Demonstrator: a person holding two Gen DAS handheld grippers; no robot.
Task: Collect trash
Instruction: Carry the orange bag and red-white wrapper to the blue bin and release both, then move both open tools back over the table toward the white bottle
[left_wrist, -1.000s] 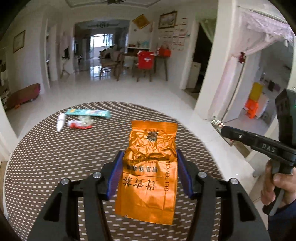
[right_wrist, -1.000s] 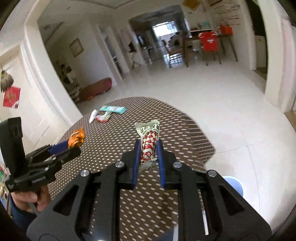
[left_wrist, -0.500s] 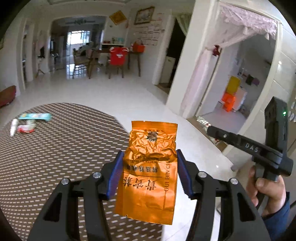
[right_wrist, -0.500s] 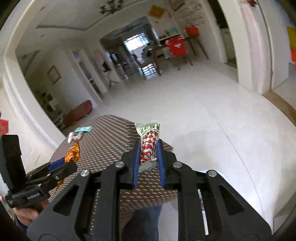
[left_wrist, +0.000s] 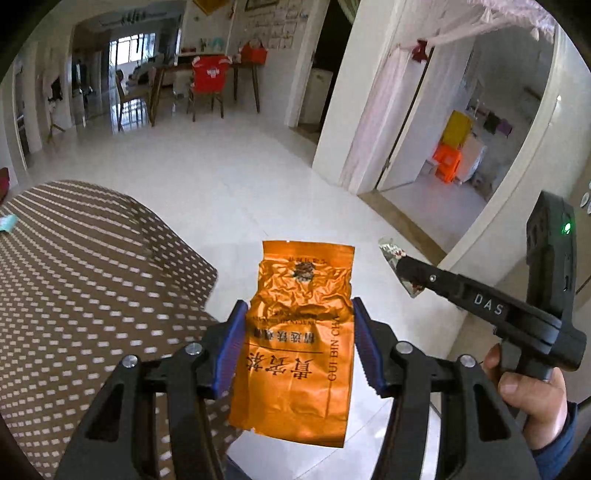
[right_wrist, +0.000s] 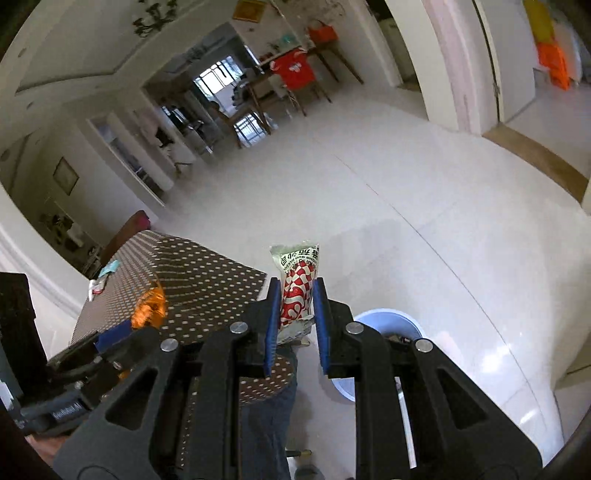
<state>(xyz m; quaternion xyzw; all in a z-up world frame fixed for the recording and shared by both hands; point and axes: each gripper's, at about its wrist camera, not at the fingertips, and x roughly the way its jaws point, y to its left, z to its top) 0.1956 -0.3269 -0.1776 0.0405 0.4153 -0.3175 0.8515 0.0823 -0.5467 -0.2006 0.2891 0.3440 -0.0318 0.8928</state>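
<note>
Left tool (left_wrist: 297, 325) pinching orange tea packet (left_wrist: 299, 343), right tool (right_wrist: 295, 306) pinching red-white wrapper (right_wrist: 297, 291), dotted brown tablecloth (left_wrist: 74, 295), white tiled floor (right_wrist: 406, 192)

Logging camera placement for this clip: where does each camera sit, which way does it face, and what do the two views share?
Left wrist: on the left gripper, looking along its fingers past the clamped orange tea packet to white floor and a doorway; the right gripper and right hand show.
Right wrist: on the right gripper, tilted down over the red-and-white wrapper toward a blue bin; a trouser leg shows.
Shared: dotted table, both packets, red-draped chair.
</note>
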